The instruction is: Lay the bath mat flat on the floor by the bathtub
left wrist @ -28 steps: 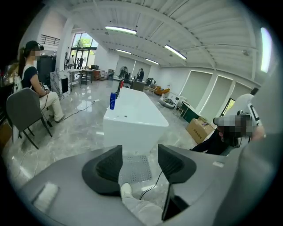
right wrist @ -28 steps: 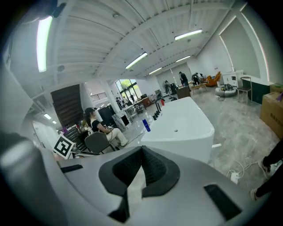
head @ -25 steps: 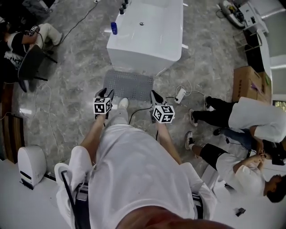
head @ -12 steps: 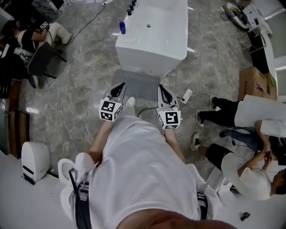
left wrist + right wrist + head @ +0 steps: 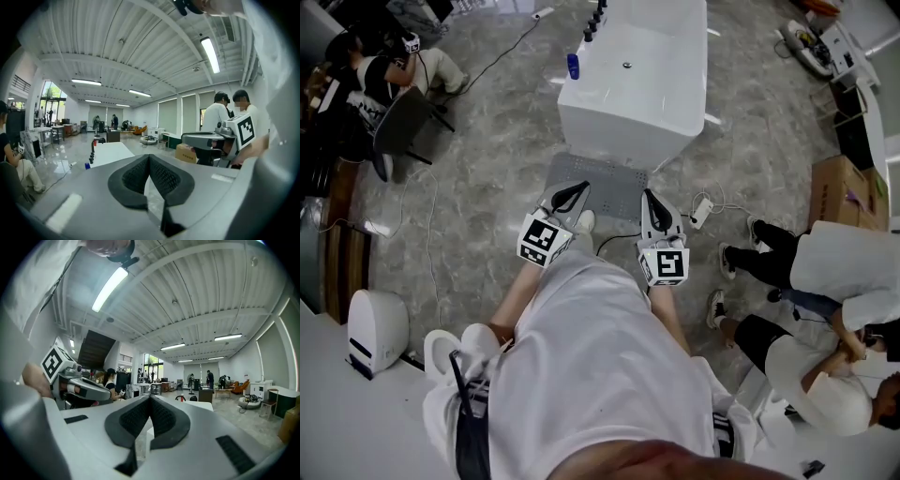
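In the head view the bath mat lies spread on the grey marble floor, just beside the near end of the white bathtub, with the left tongs and right tongs over its near edge. Finishing well probably means checking no corner curls. The left gripper view shows clenched, empty tongs before a bright, open hall; the right gripper view likewise.

- grey bath mat flat on floor, just beside white bathtub
- left gripper, right gripper above mat's near edge
- blue bottle on tub rim
- power strip right of mat
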Demonstrator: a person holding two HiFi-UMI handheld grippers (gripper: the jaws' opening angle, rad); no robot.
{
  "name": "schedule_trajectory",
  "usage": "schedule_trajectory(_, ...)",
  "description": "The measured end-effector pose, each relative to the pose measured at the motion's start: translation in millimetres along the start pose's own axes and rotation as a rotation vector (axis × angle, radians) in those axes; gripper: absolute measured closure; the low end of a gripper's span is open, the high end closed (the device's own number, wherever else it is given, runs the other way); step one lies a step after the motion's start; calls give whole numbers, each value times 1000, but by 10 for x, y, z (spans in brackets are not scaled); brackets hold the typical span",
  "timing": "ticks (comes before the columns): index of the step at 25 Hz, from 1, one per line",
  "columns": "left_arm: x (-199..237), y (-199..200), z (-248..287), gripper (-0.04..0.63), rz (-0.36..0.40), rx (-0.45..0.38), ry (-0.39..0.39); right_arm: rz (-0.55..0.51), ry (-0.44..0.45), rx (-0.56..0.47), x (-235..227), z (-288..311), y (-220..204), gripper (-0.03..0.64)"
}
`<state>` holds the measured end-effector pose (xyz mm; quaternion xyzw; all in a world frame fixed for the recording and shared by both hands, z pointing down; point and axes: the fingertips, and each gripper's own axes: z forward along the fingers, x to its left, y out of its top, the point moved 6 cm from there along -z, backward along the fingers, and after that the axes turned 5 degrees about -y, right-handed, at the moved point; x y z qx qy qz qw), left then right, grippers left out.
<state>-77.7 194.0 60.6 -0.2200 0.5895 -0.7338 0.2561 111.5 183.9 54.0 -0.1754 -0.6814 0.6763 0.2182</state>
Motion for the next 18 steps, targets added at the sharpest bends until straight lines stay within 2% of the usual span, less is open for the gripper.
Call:
schedule_trajectory(2, -27, 79, 1, 600, -10, -3, -51, -11, 1, -21, -14, -53, 83, 615)
schedule_trajectory(4, -38, 121, 2, 600, 17, 0, -80, -20, -3, -29, -14, -84, 107, 615)
schedule_trajectory(6, -36, 125, -15, 600, 43, 2, -79, -6, -4, -36, 20, -92, 106, 615)
schedule_trajectory(11, -56, 61, -69, 600, -9, -20, -64, 20, 8, -50, 162, -77, 146, 615)
schedule_trajectory(15, -106, -59, -134, 600, 11, -11, -75, 17, 18, -57, 248, -64, 90, 615)
schedule_trajectory(18, -44, -174, -251, 600, 8, 1, -52, 25, 27, -61, 336, -55, 39, 615)
